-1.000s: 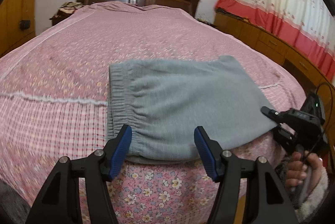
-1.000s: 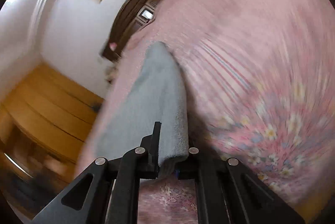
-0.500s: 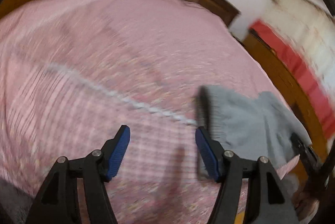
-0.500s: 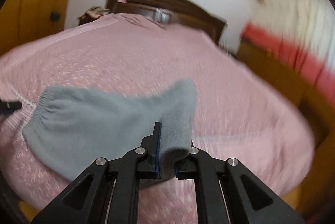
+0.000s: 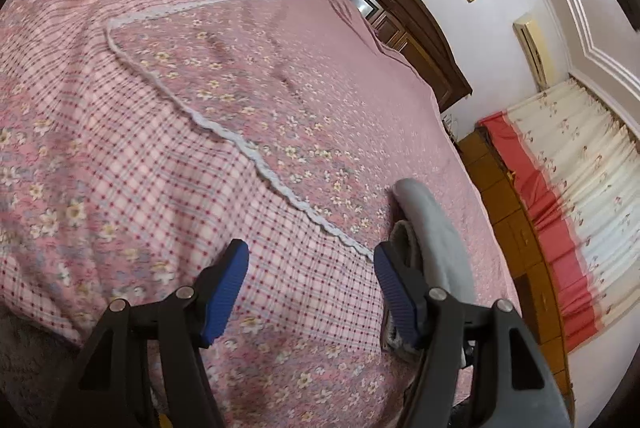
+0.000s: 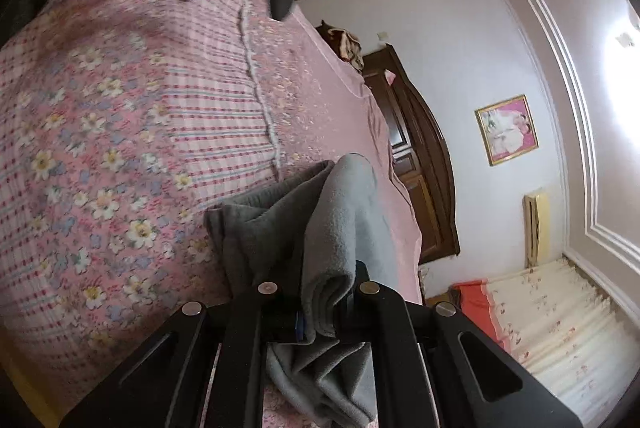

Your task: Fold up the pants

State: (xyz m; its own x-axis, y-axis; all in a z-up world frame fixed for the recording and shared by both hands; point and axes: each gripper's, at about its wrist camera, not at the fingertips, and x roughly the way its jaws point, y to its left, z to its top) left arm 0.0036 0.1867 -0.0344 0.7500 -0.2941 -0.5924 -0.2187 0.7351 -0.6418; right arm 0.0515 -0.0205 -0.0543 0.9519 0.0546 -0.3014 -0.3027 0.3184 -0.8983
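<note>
One bed point(image 5: 168, 155), the largest item, is spread with a pink floral and checked cover crossed by a white lace seam; a dark wooden headboard point(image 5: 404, 11) is seen at its far end. One pair of grey fleece pants point(image 6: 340, 228), folded into a thick bundle, is held near the bed's edge, bunched and lifted rather than lying flat; in the left wrist view only a rolled grey edge point(image 5: 436, 240) is visible just beside the left claw's outer finger. The bundle's long axis is judged to run from the right claw away toward the headboard, the free end sagging onto the cover; which end holds the waistband cannot be told. One right claw point(image 6: 320, 312) is clamped tight on several layers of the fleece. One left claw point(image 5: 310, 282) is spread wide with nothing between its blue pads, poised over bare cover. For the step in hand, judged to be carrying over and laying down the fold, the layers should be kept pinched together and the bundle lowered squarely, so that edges are aligned; the free corner could be steadied by the left claw.
</note>
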